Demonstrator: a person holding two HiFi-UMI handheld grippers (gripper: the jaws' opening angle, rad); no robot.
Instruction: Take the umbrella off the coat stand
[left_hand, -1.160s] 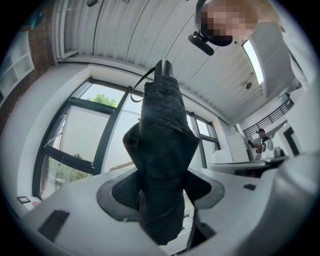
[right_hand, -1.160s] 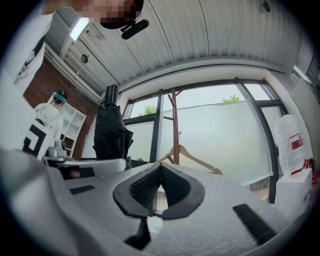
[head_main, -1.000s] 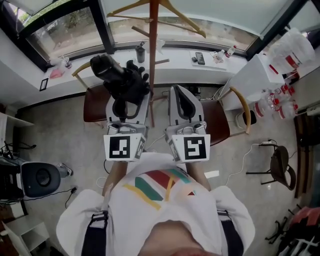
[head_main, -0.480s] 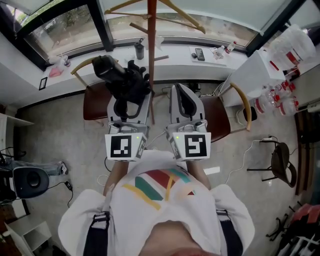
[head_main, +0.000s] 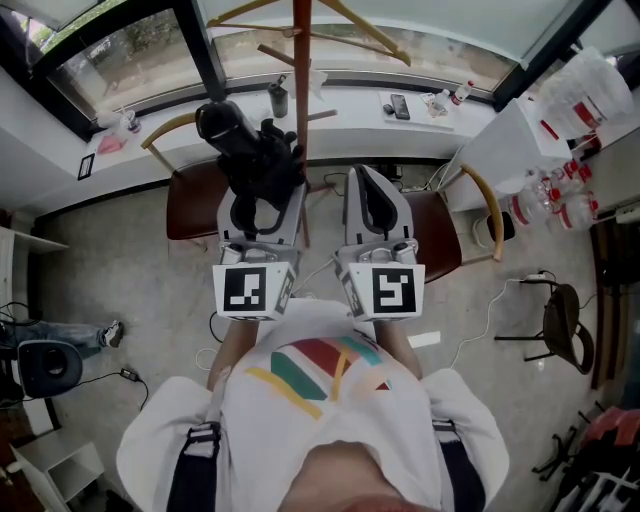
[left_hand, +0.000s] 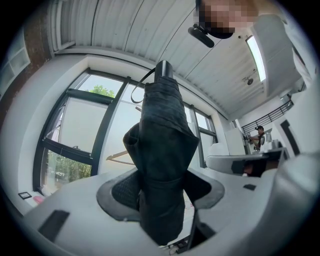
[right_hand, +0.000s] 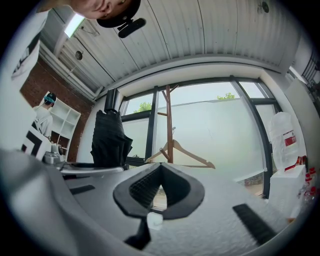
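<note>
Plainly, the folded black umbrella (left_hand: 162, 145) is off the coat stand (head_main: 300, 70) and sits upright between the jaws of the left gripper (left_hand: 161, 186), whose ribbed dark pads pinch its crumpled fabric from both sides. Its lower end drops out of sight behind the gripper's pale grey body. At the top, a round black cap and a thin cord loop (left_hand: 141, 89) show against the ribbed white ceiling.

In the head view the umbrella (head_main: 248, 152) covers the jaw tips of the left gripper (head_main: 262, 192), lying just left of the wooden pole. From the right gripper view, the umbrella (right_hand: 110, 135) stands apart from the stand (right_hand: 169, 125), with a dark window bar between them. The stand's top is cut off by the upper edge of the head view, and its foot is lost behind the grippers.

The right gripper (right_hand: 160, 170) holds nothing. Its pads are pressed together at the tips, leaving a narrow teardrop slit lower down. In the head view, the right gripper (head_main: 368, 182) shows only as a dark wedge.

A bare wooden hanger (right_hand: 182, 152) hangs on the stand. Each marker cube (head_main: 250, 290) carries a blocky black-and-white pattern, not lettering. At the upper right, a crinkled clear bag (head_main: 590, 95) bears red print too small to read. A dark brown chair (head_main: 188, 205) with a curved wooden back is half hidden by the left gripper.
</note>
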